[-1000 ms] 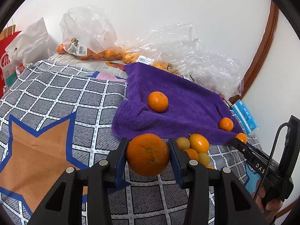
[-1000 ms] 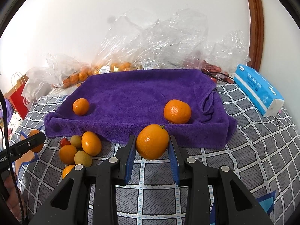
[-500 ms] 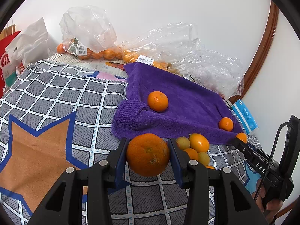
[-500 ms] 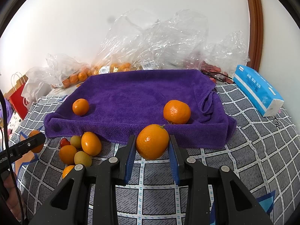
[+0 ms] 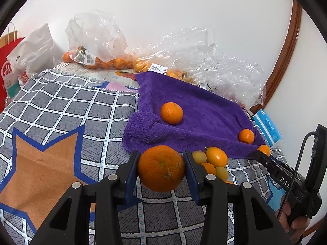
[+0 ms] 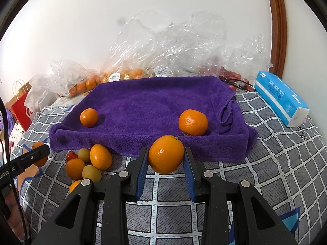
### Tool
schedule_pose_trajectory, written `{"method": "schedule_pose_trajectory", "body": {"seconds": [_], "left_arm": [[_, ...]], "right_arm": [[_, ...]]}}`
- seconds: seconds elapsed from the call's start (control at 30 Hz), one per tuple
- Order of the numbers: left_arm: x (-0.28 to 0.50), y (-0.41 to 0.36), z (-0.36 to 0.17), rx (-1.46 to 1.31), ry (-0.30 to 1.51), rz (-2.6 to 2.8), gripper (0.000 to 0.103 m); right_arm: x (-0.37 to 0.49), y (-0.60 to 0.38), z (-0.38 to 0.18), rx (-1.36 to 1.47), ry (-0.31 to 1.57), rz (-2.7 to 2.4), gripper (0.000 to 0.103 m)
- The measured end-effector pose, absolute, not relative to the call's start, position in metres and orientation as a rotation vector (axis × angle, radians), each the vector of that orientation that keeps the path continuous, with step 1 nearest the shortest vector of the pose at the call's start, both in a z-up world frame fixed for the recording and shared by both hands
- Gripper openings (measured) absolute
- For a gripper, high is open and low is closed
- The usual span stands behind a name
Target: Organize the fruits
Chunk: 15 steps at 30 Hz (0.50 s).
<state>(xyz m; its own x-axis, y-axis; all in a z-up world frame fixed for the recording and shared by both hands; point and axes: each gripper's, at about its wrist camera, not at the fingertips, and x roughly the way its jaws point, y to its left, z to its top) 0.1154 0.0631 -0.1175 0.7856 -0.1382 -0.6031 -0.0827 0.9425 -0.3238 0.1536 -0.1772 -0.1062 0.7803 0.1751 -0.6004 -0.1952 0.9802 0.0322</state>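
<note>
Orange fruits [image 5: 161,168] unmoved, tongs [image 6: 166,156] unchanged

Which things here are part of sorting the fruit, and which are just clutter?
Job: orange in left tool; orange in right tool; loose fruit pile; purple towel.
Clutter: plastic bags; tissue pack; red paper bag.

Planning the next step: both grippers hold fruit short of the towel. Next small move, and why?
Probably carry the right gripper forward over the purple towel and release its orange there: two oranges already sit on it, and the left gripper's fruit can follow.
</note>
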Motion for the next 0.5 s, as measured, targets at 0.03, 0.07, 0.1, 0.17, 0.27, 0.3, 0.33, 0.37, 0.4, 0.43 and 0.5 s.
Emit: {"method": "schedule_pose_trajectory", "body": {"seconds": [0.03, 0.07, 0.1, 0.17, 0.27, 0.3, 0.33, 0.37, 0.4, 0.43, 0.5], "left_arm": [[0.115, 0.064, -0.117, -0.348, 0.669, -0.026, 0.040], [0.115, 0.065, -0.116, -0.351, 0.667, -0.022, 0.040], [0.114, 0.066, -0.115, -0.353, 0.663, -0.018, 0.040], [0.110, 0.068, -0.109, -0.351, 0.647, -0.006, 0.040], [0.105, 0.071, -0.100, -0.368, 0.646, -0.010, 0.040], [0.105, 0.071, -0.098, -0.370, 0.648, -0.011, 0.040], [0.105, 0.071, -0.094, -0.369, 0.647, -0.013, 0.040], [0.106, 0.071, -0.090, -0.368, 0.643, -0.014, 0.040], [0.107, 0.071, -0.086, -0.369, 0.640, -0.014, 0.040], [0.109, 0.072, -0.082, -0.375, 0.636, -0.018, 0.040], [0.114, 0.073, -0.074, -0.385, 0.628, -0.032, 0.040]], "right_arm": [[0.154, -0.178, -0.105, -0.025, 0.644, 0.201, 0.034], [0.153, -0.179, -0.104, -0.017, 0.642, 0.204, 0.034], [0.153, -0.180, -0.102, -0.006, 0.642, 0.207, 0.034], [0.154, -0.181, -0.099, 0.018, 0.645, 0.209, 0.034], [0.153, -0.182, -0.095, 0.043, 0.651, 0.207, 0.034], [0.152, -0.180, -0.093, 0.037, 0.648, 0.210, 0.034], [0.151, -0.179, -0.090, 0.025, 0.644, 0.209, 0.034], [0.150, -0.177, -0.086, 0.013, 0.633, 0.203, 0.034], [0.150, -0.176, -0.081, 0.005, 0.624, 0.199, 0.034], [0.150, -0.176, -0.077, -0.001, 0.615, 0.198, 0.034], [0.150, -0.175, -0.065, -0.004, 0.596, 0.206, 0.034]]}}
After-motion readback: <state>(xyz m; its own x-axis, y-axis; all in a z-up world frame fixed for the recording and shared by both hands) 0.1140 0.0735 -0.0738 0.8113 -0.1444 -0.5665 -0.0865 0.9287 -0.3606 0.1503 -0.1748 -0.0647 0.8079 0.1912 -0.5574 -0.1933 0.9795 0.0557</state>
